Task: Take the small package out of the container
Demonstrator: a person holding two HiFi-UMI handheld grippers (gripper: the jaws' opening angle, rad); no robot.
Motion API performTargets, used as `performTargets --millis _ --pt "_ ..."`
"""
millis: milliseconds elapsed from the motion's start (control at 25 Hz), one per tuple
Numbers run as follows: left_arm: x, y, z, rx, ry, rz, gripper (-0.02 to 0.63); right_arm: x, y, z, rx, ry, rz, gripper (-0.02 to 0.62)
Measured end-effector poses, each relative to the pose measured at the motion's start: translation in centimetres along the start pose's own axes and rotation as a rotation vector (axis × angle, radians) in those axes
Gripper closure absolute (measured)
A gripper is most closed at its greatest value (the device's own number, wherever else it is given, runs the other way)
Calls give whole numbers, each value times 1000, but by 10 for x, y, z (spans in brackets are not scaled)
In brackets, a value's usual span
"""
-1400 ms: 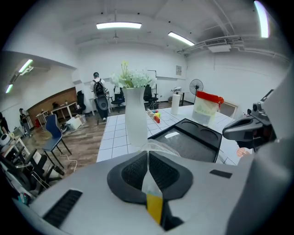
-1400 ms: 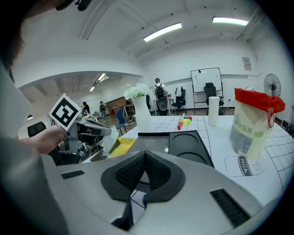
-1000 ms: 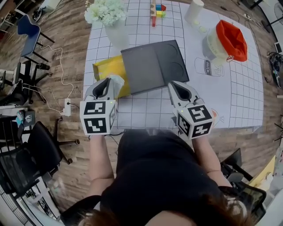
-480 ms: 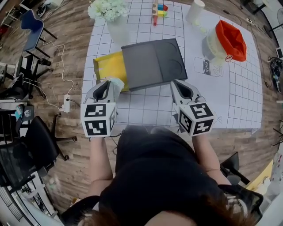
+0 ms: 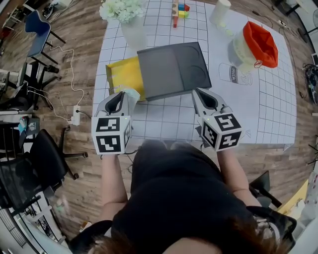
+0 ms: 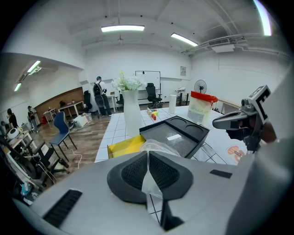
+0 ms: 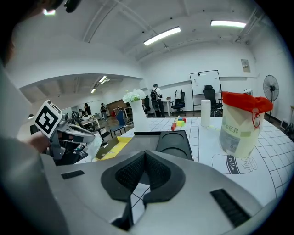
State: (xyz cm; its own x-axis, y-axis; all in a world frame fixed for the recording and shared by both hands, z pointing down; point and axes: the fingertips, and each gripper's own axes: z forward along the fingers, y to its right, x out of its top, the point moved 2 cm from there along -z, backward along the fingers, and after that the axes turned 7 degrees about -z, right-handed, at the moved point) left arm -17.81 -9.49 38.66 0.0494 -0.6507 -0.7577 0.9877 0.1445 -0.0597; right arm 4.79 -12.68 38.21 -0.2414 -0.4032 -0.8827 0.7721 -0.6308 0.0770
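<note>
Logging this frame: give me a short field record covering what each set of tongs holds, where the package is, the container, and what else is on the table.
left tongs: shut on the small package, a clear plastic pouch
right tongs: shut, nothing between them
package position: outside the yellow container, held near its front side
container: open-topped, partly covered by a dark tray
also on table: vase of white flowers, red-topped jar, coloured blocks

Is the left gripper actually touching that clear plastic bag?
Touching. The left gripper view shows the left gripper with its jaws shut on the clear plastic bag, a thin fold of it pinched between them.
</note>
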Motion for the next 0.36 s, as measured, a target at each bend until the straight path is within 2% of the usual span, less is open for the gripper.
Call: performTargets --millis 360 --pt "-3 4 4 -23 -17 2 569 -1 -2 2 15 -8 3 581"
